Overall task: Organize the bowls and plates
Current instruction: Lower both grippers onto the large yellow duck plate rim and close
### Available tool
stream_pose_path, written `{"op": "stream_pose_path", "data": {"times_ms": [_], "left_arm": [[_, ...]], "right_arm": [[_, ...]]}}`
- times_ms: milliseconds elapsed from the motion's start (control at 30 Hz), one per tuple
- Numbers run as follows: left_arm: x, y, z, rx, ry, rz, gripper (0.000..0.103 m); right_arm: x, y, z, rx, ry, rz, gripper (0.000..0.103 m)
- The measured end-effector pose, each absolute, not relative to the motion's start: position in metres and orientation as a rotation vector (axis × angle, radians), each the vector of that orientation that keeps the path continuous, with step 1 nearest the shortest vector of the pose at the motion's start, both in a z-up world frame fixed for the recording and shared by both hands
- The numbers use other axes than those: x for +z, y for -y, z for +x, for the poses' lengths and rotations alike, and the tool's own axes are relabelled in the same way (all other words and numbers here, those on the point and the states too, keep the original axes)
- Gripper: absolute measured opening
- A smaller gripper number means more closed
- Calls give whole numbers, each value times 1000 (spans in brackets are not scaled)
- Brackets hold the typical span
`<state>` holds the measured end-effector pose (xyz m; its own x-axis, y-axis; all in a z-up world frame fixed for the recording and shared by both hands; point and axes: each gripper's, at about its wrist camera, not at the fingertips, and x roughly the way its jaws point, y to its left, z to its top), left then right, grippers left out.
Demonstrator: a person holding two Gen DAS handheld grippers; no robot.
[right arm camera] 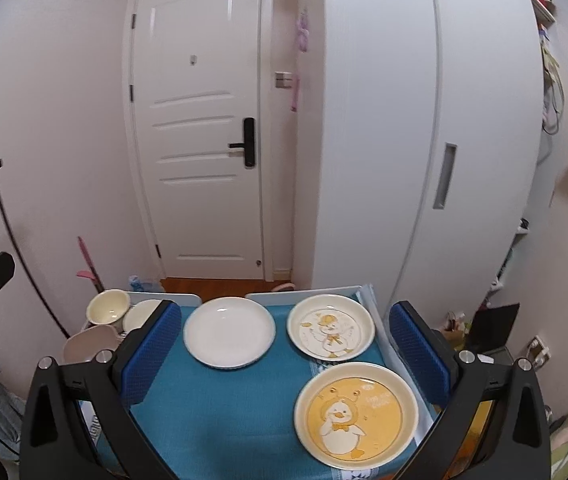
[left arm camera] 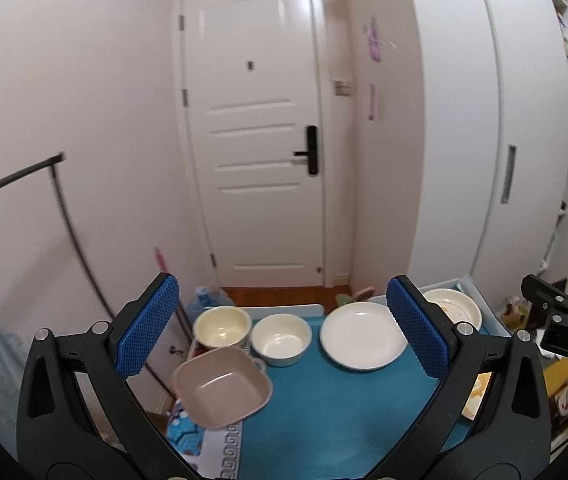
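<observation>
In the left wrist view, between and ahead of the spread pads of the left gripper (left arm camera: 284, 330), the dishes lie singly on the blue mat (left arm camera: 324, 412). Jaws wide apart, nothing pinched, claw held above the table. Nearest the left pad: square tan bowl (left arm camera: 223, 387), overhanging the mat's left edge. Beyond it: cream bowl w/ tall wall (left arm camera: 223, 327), then low white bowl (left arm camera: 281, 339) just beside it. Ahead, toward the right pad: plain white plate (left arm camera: 363, 335). Behind the right pad: a patterned plate (left arm camera: 452, 307), partly hidden. The right gripper shows at far right edge only.

In the right wrist view, the right gripper (right arm camera: 284, 354) is likewise spread, holding nothing, hovering. Centre-left between pads: plain white plate. Ahead-right: pale duck plate (right arm camera: 331, 327). Closest, lower right: yellow duck plate (right arm camera: 356, 415). Bowls sit past the left pad, partly occluded.

Status (judgement): no stack formed; no plate rests on another, no bowl nested. Three plates and three bowls are separate, approx. grouped by type: bowls left, plates centre/right. Task appears at start. Remaining: stack the plates, nest the bowls, as far as can be inferred.
</observation>
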<state>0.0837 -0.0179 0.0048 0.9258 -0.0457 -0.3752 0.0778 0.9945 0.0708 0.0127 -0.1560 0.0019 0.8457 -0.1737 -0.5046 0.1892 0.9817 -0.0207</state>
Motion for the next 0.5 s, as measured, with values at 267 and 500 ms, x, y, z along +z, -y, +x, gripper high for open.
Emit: {"op": "stream_pose_path", "data": {"times_ms": [267,500], "left_arm": [[-27,73,137,-236,-506,102,103],[-91,144,169,-386,-708,150,103]], "right_arm": [[-31,216,13,-307,-634,86,103],[-88,287,8,-305,-779,188,103]]}}
